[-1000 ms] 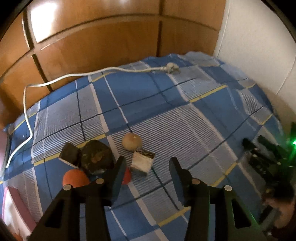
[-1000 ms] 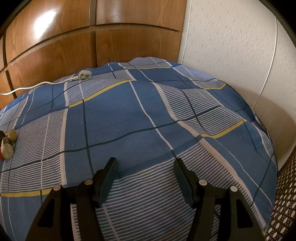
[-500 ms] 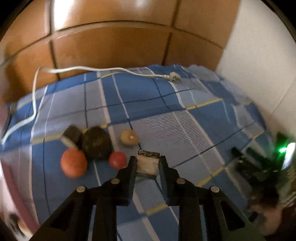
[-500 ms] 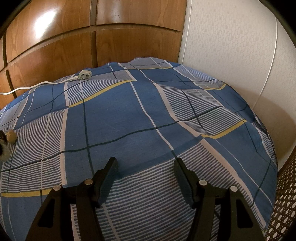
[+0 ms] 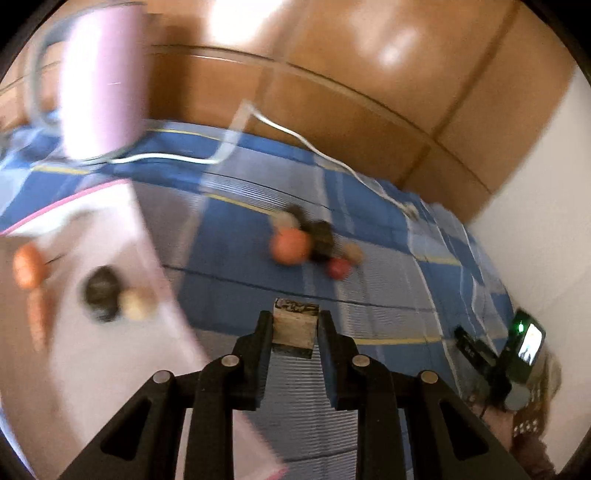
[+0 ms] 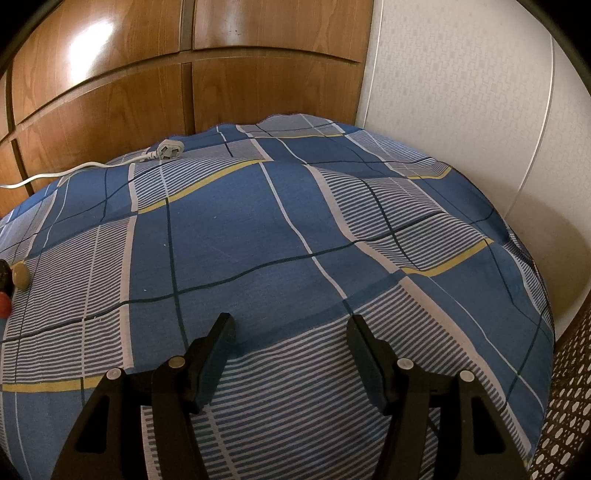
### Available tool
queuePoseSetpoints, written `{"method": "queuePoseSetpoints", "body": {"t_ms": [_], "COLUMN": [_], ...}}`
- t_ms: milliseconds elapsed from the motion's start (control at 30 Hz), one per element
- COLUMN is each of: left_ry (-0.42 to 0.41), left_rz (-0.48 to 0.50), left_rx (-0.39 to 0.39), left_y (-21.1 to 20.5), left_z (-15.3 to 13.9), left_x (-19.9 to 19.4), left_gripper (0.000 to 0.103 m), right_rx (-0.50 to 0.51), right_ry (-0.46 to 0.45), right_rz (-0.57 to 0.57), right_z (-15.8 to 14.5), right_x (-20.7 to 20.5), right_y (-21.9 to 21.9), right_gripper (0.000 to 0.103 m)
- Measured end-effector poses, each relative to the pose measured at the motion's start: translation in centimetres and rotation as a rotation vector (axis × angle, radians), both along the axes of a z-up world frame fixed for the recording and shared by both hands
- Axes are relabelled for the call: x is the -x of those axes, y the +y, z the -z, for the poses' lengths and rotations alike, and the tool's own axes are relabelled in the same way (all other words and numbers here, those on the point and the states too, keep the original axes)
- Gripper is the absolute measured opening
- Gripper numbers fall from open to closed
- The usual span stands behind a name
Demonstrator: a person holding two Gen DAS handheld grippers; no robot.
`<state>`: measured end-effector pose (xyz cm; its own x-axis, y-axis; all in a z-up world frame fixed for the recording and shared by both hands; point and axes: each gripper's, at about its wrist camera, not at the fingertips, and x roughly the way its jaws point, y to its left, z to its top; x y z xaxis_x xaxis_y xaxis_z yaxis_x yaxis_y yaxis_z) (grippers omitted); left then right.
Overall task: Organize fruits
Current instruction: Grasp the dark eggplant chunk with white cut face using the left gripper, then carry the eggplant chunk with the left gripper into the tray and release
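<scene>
Blue plaid bedspread (image 6: 236,221) covers the bed below wood panels. I count four fruits (image 5: 291,245) clustered far ahead, several more blurred on a pink tray (image 5: 110,332) at left. My left gripper (image 5: 295,328) clamps one pale wedge (image 5: 294,326); my right gripper (image 6: 290,347) stands apart, empty.

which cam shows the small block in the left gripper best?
Left wrist: the block sits clamped between the left gripper fingers, centre frame, only mildly blurred. Right wrist view shows none of it, only bedspread.

Left view motion-blurred; glare on the wooden panels (image 6: 92,33).
</scene>
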<state>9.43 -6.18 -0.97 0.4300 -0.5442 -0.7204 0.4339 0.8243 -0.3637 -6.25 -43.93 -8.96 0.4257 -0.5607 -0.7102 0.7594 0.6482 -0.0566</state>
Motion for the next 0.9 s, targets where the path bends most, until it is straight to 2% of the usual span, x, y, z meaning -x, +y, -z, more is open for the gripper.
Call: {"method": "queuePoseSetpoints", "body": {"t_ms": [200,333,600,633,700,800,900], "left_ry": [0.036,0.017,0.008,0.008,0.004,-0.012,-0.058], "left_rz": [-0.227,-0.329,-0.383,-0.39,-0.403,-0.43,-0.453], "left_rx": [0.04,0.012,-0.053,-0.057,-0.06,-0.062,-0.1], "left_y": [7.8,11.0,12.0,12.0,12.2,12.4,12.0], "left_z": [0.1,0.8,2.6,2.7,2.7,2.4,1.6], "left_x": [-3.7,-6.8,-9.3,-9.2,-8.9,-7.9,-6.3], "left_gripper": [0.024,0.024,0.025,0.028,0.042,0.043,0.043], "right_rx": [0.001,0.002,0.002,0.002,0.002,0.002,0.002], "right_ry": [0.002,0.002,0.002,0.002,0.002,0.002,0.002], "right_rz": [-0.001,-0.001,-0.001,-0.001,-0.001,-0.001,-0.001], "right_z": [0.0,0.0,0.0,0.0,0.0,0.0,0.0], "right_x": [-0.1,0.0,0.0,0.0,0.0,0.0,0.0], "right_y": [0.0,0.0,0.0,0.0,0.0,0.0,0.0], "right_gripper": [0.064,0.064,0.064,0.064,0.064,0.064,0.064]}}
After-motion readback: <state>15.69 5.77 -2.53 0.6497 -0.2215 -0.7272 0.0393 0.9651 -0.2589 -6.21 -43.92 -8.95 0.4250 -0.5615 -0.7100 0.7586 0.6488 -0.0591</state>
